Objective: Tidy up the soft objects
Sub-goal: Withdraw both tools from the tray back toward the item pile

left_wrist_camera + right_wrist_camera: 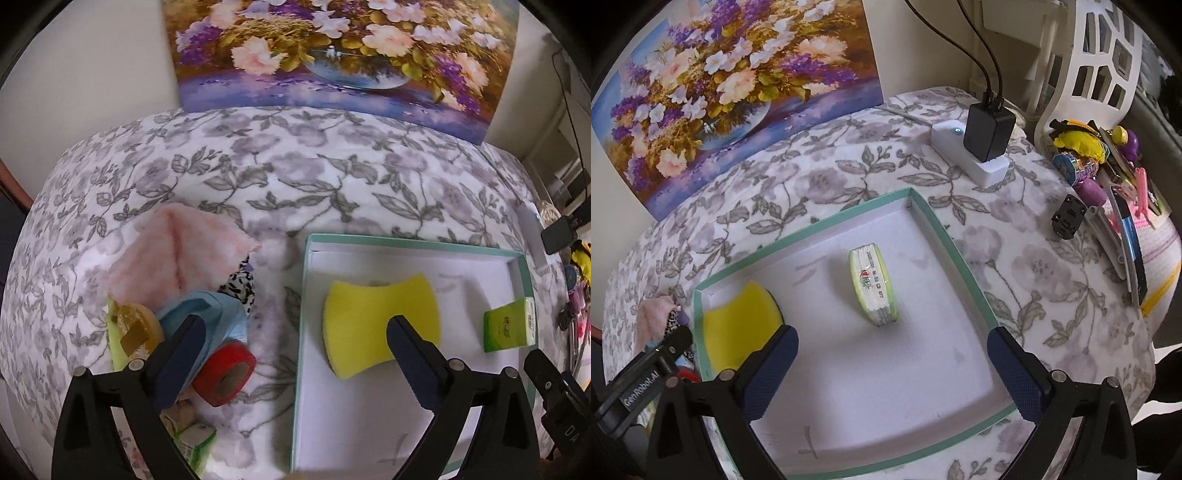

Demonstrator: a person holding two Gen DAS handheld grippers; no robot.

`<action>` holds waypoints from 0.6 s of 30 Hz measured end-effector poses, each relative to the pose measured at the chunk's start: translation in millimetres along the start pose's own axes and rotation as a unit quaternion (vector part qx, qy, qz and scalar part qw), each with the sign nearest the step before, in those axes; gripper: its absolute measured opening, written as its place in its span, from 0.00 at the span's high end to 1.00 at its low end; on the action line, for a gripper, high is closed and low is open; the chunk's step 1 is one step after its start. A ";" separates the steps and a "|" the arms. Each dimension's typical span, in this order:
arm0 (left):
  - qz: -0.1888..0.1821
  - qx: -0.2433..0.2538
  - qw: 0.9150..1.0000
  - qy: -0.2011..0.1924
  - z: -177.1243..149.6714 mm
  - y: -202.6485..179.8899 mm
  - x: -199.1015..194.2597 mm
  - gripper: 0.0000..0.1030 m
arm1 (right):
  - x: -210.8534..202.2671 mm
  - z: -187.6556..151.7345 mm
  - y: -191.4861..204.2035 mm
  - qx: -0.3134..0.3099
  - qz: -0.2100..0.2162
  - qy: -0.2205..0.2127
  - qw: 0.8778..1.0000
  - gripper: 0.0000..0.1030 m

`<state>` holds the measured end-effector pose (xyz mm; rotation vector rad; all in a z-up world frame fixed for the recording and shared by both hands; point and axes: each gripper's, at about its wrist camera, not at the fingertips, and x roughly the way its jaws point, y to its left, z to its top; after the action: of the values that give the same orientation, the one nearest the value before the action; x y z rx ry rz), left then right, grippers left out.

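Note:
A white box with a teal rim [306, 295] [938, 229] lies on the flowered cloth. In it lie a yellow sponge [376, 325] [738, 325] and a green tissue pack [509, 325] [873, 284]. My left gripper [295, 339] is open and empty, hovering over the box's left rim. Left of the box lies a pile: a pink fluffy cloth [177, 258], a blue cloth [218, 314], a black-and-white patterned cloth [242, 284], a red tape roll [225, 373] and a tan tape roll [136, 328]. My right gripper [892, 362] is open and empty above the box's near part.
A flower painting [332, 55] [720, 92] leans on the wall behind. A white power strip with a black charger [986, 144] sits at the back right. Small toys and clutter [1108, 177] crowd the right edge. Green packets [192, 439] lie at the near left.

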<state>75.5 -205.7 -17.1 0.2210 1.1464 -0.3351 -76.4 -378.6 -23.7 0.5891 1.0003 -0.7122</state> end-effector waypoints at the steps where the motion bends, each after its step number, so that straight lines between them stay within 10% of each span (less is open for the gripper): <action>1: 0.001 -0.003 1.000 0.000 0.0 1.5 0.5 0.04 | 0.7 -0.2 0.6 -0.001 -0.001 0.002 1.000 0.00; 18: 0.021 -0.029 0.999 -0.025 -2.3 41.3 -28.8 0.04 | 3.4 -12.8 24.9 -0.023 -0.021 0.036 0.999 0.00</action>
<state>78.2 -162.4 8.4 0.1856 1.0991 -0.2686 -63.1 -354.4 -29.2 0.5585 1.0951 -0.7086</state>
